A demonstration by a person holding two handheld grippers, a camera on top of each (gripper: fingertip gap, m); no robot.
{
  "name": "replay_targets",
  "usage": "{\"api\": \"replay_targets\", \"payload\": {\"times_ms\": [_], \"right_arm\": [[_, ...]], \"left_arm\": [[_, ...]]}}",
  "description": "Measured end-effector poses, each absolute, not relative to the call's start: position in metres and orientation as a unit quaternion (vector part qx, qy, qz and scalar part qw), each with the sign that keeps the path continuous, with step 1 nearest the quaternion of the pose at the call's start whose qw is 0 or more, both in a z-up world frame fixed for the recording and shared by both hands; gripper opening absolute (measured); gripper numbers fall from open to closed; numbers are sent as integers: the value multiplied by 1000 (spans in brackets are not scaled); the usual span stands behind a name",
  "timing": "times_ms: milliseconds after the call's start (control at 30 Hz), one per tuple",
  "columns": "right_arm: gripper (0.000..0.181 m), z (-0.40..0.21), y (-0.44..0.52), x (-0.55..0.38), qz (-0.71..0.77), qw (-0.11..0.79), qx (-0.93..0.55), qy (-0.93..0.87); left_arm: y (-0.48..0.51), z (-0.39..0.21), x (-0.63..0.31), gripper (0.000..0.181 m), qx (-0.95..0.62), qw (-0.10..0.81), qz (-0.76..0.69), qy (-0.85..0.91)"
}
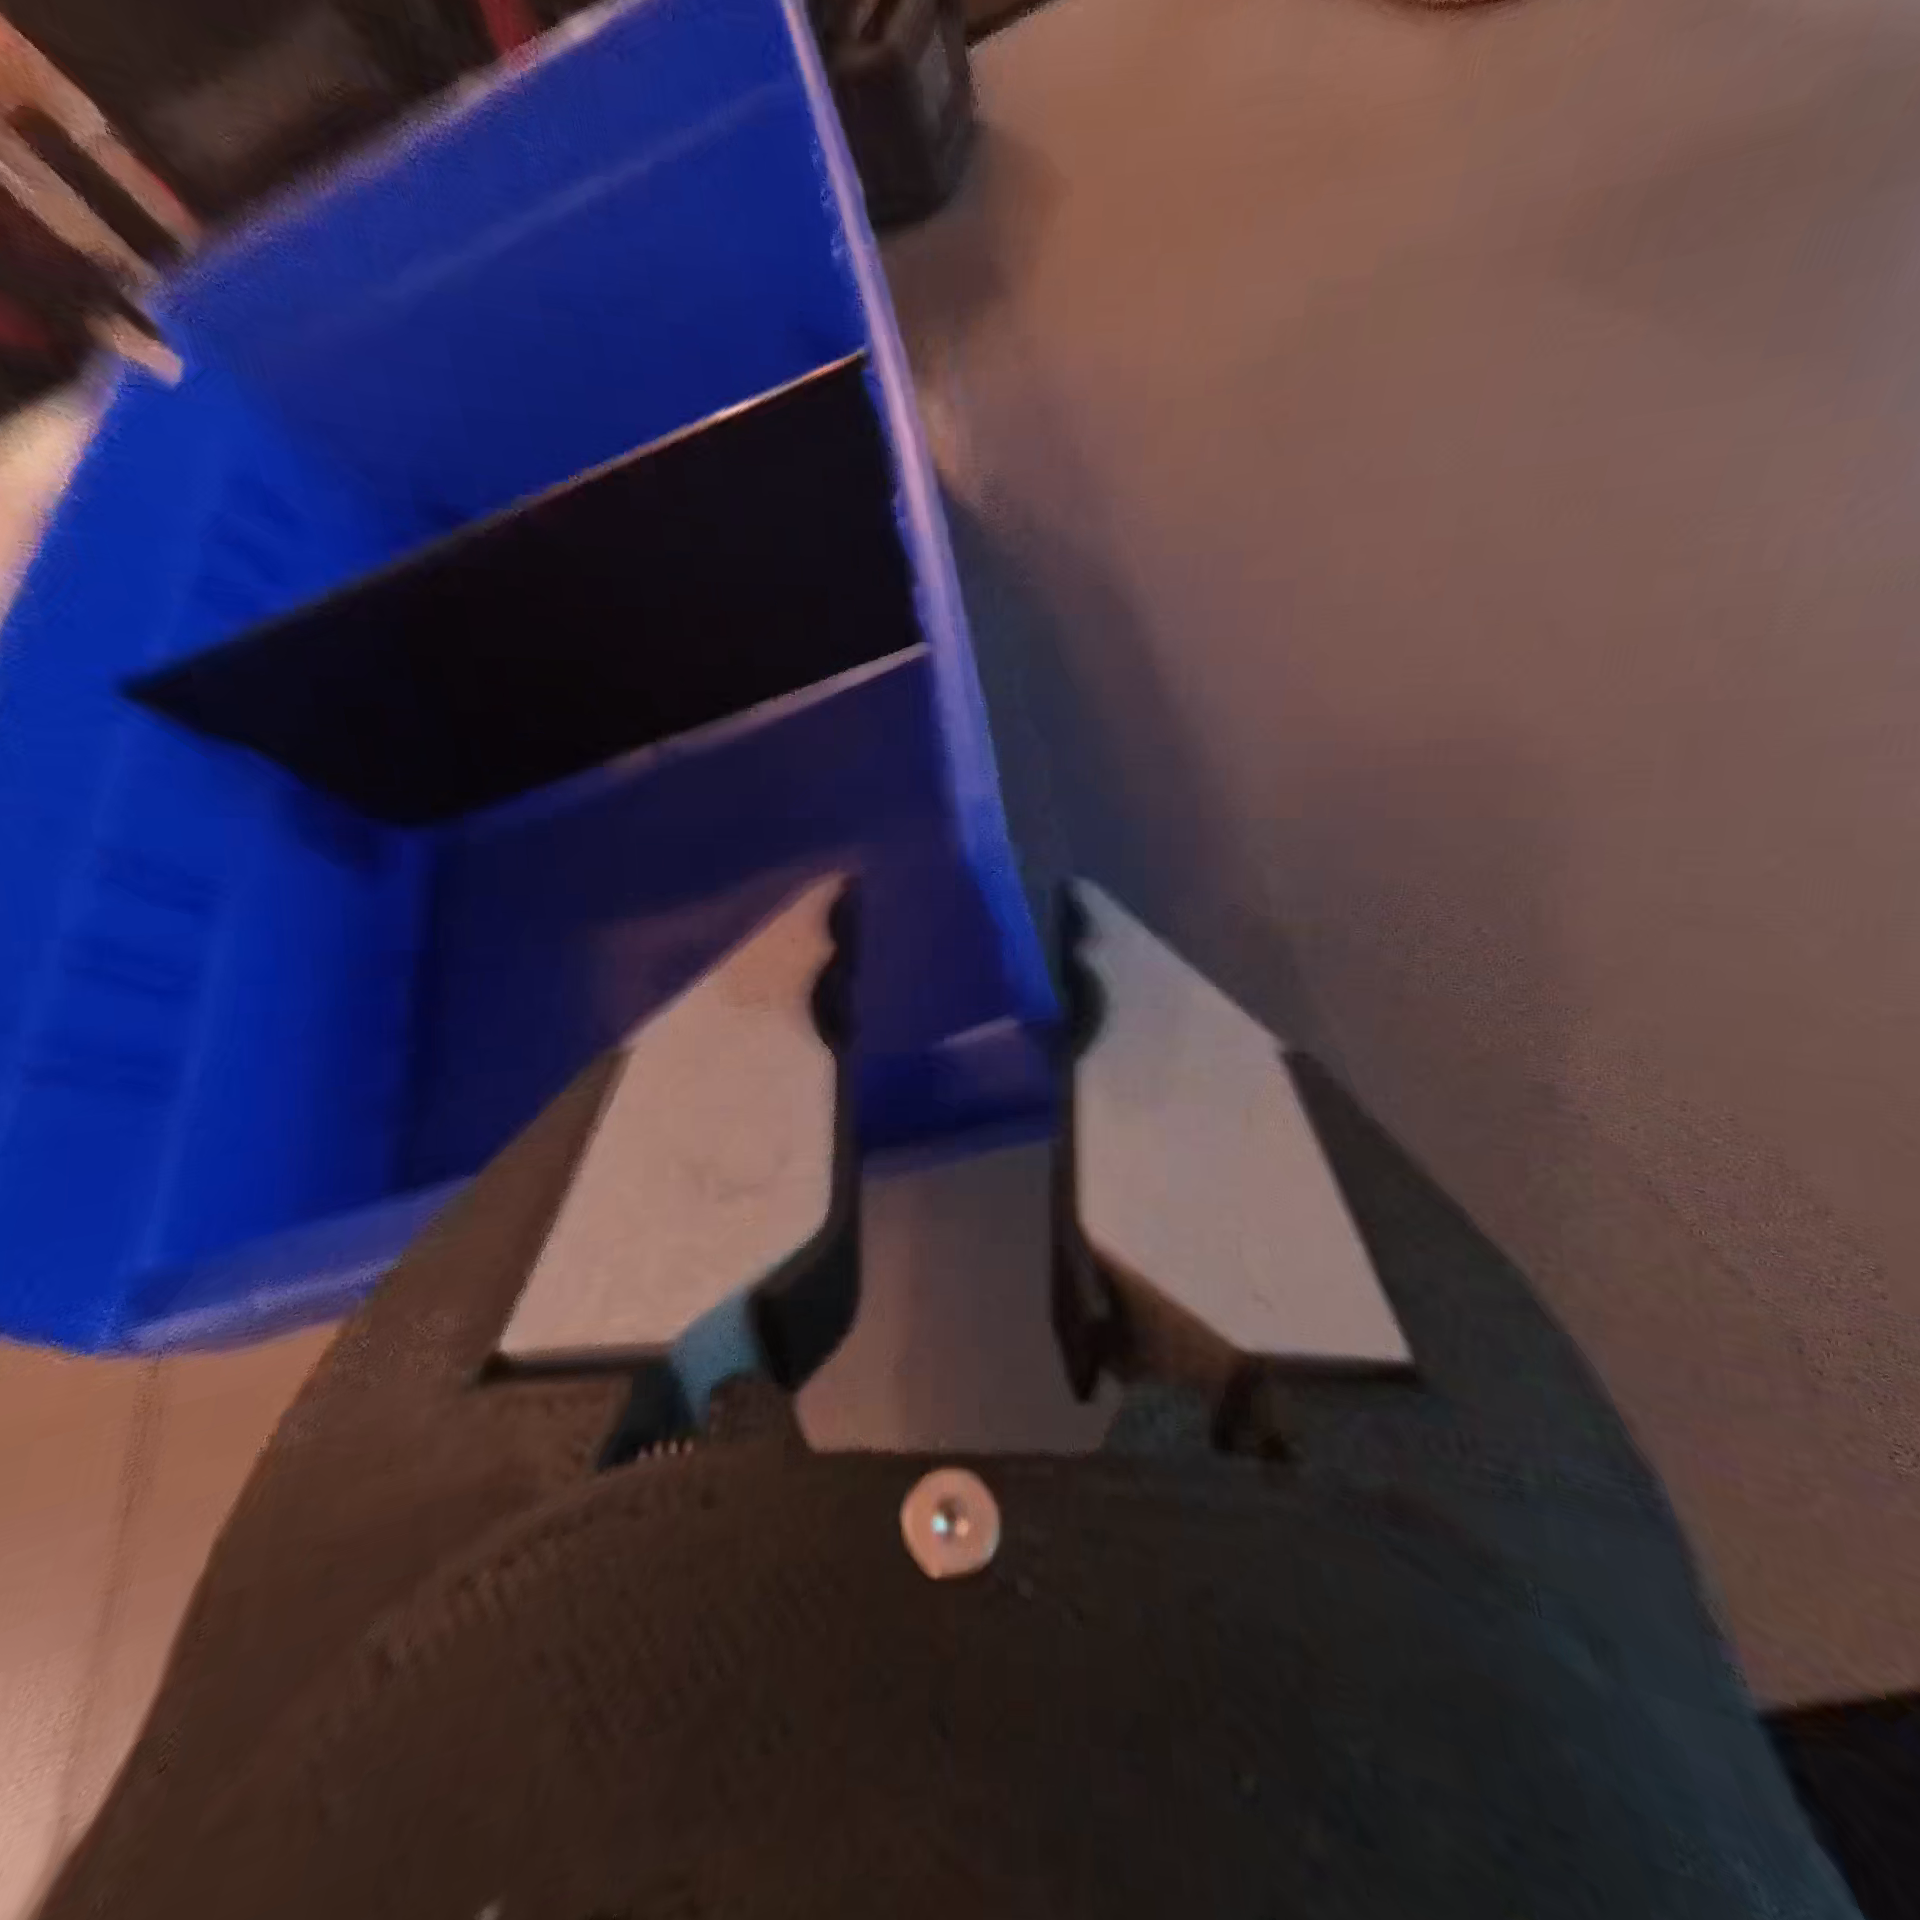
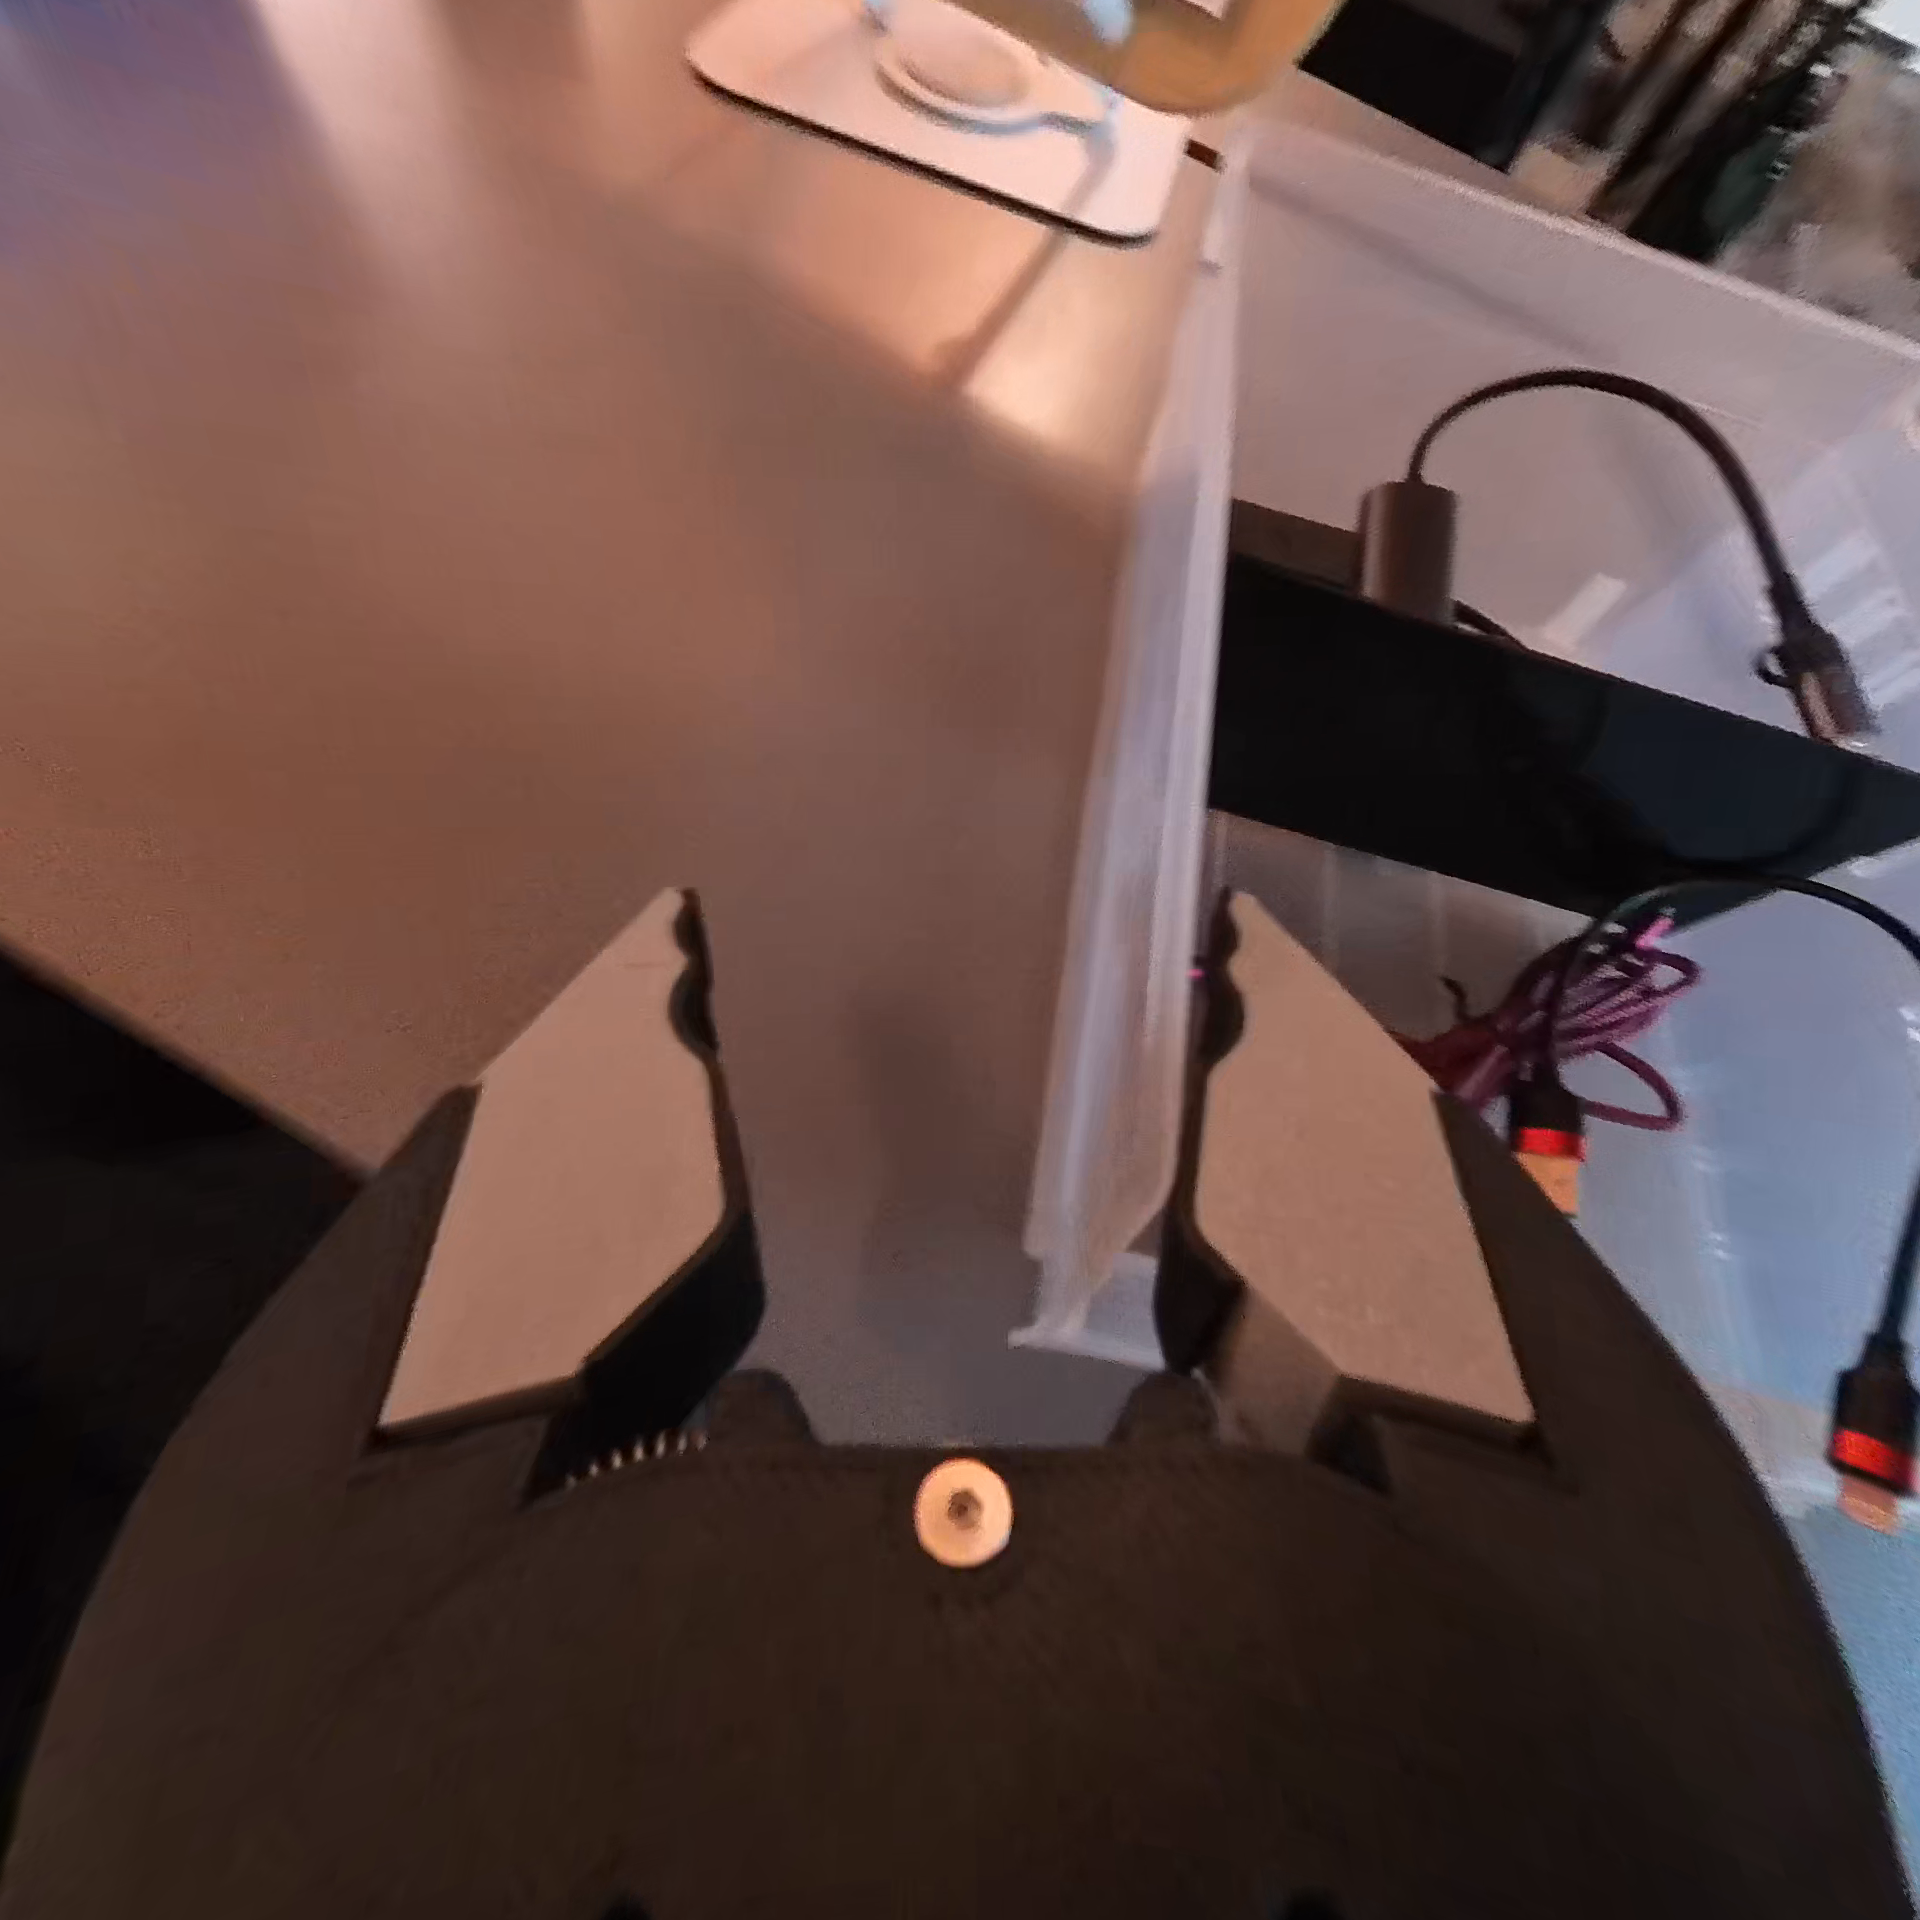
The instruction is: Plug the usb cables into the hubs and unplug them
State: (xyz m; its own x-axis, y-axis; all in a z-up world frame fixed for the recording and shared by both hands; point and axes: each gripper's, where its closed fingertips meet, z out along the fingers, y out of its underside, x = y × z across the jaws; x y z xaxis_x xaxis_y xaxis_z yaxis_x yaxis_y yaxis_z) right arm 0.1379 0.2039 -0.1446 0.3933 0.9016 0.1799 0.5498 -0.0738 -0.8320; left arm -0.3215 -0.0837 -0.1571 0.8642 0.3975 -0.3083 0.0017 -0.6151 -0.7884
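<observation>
Setting up, it seems, nothing plugged yet. Left gripper parted around blue plastic bin wall, right gripper wide, empty, straddling clear plastic bin wall; next calls for reaching purple braided cable inside clear bin.

Purple braided usb cables coiled in clear bin; grey hub beyond divider

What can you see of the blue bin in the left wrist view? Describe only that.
The blue bin looks like smooth plastic, open-topped and tilted in the blurred frame. A black divider crosses it, splitting it into compartments that show no contents. Its right wall sits between the fingers of the open left claw; contact is unclear.
</observation>
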Motion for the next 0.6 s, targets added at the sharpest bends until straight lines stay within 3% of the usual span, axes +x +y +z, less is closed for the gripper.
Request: {"api": "replay_targets", "payload": {"times_ms": [33,100,267,600], "right_arm": [[78,-148,214,137,174,452,-714,-506],[5,-145,233,141,114,473,-721,-493],[3,-146,215,112,92,463,-745,-471],[27,-146,59,-64,192,421,-700,-544]], "left_arm": [[-81,-155,-321,6,-866,418,262,-78],[-83,-153,-329,4,-867,398,291,-74],[-104,-111,-342,3,-838,470,249,-121],[-155,-9,-333,4,-763,560,300,-117]]}}
